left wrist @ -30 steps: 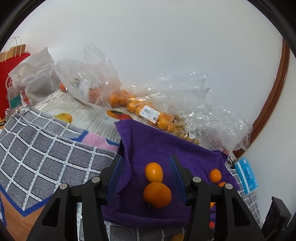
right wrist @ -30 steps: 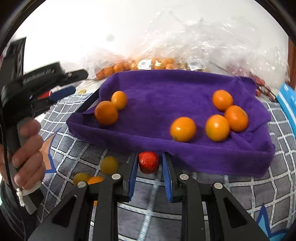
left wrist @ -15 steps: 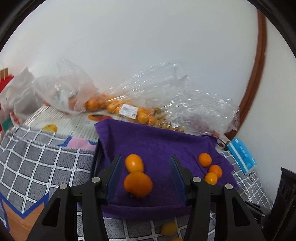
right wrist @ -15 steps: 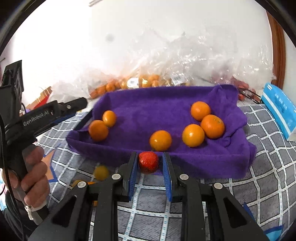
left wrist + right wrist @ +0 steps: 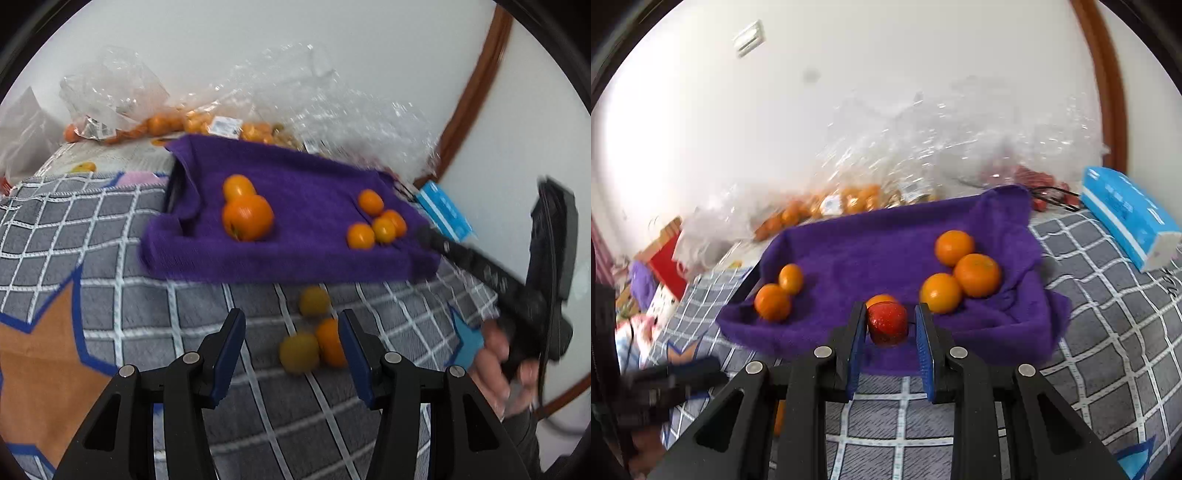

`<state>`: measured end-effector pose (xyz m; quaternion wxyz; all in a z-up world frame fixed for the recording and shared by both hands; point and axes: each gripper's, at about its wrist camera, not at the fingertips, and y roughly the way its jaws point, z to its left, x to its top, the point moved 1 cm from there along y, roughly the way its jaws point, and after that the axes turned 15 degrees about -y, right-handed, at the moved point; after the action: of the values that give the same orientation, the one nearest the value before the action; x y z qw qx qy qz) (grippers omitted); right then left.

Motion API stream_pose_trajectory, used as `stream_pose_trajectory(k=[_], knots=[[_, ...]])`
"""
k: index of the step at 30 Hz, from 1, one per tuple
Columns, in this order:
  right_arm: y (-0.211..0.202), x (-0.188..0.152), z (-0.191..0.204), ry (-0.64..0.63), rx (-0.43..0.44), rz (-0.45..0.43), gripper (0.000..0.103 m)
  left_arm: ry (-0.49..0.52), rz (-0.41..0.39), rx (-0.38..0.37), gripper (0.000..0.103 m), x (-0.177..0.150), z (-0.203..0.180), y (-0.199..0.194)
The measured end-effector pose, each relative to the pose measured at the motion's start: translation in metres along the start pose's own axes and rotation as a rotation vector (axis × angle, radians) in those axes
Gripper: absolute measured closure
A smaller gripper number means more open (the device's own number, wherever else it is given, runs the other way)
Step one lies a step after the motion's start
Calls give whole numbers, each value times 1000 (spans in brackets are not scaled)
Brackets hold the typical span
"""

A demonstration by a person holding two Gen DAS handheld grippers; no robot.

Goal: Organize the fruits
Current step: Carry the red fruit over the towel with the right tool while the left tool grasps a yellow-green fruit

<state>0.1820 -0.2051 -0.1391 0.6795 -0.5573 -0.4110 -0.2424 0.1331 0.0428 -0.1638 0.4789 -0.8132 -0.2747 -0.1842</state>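
One right hand-held gripper [image 5: 889, 325] pinches a roundish red fruit [image 5: 887, 322]; left hand-held gripper [image 5: 291, 341] spread.

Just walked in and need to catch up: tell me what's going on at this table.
A person is sorting fruit with a handheld gripper in each hand. The right gripper is shut on a red strawberry, held at the near edge of the purple towel, where six oranges already lie. The left gripper is open above three loose small fruits on the grey checked cloth, gripping nothing yet.
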Motion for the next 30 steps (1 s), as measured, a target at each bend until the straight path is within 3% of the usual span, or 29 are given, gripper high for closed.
stream_pose_trajectory(k=[4, 8, 9, 12, 16, 20, 23, 30], knots=[[-1, 0, -7, 33, -10, -5, 77, 25, 35, 10, 55, -9, -4, 9], [0, -1, -8, 35, -30, -6, 77, 5, 95, -35, 80, -12, -3, 16], [0, -1, -8, 36, -32, -6, 77, 5, 100, -29, 81, -11, -2, 16], [0, -3, -8, 32, -44, -6, 77, -14, 75, -10, 81, -6, 3, 6], [0, -2, -4, 23, -36, -8, 77, 29, 23, 112, 81, -3, 8, 6], [2, -3, 2, -4, -41, -2, 77, 78, 6, 131, 65, -9, 5, 14], [5, -4, 4, -9, -40, 6, 77, 107, 19, 180, 68, -11, -1, 21], [8, -4, 6, -19, -34, 12, 77, 56, 17, 140, 67, -5, 5, 22]])
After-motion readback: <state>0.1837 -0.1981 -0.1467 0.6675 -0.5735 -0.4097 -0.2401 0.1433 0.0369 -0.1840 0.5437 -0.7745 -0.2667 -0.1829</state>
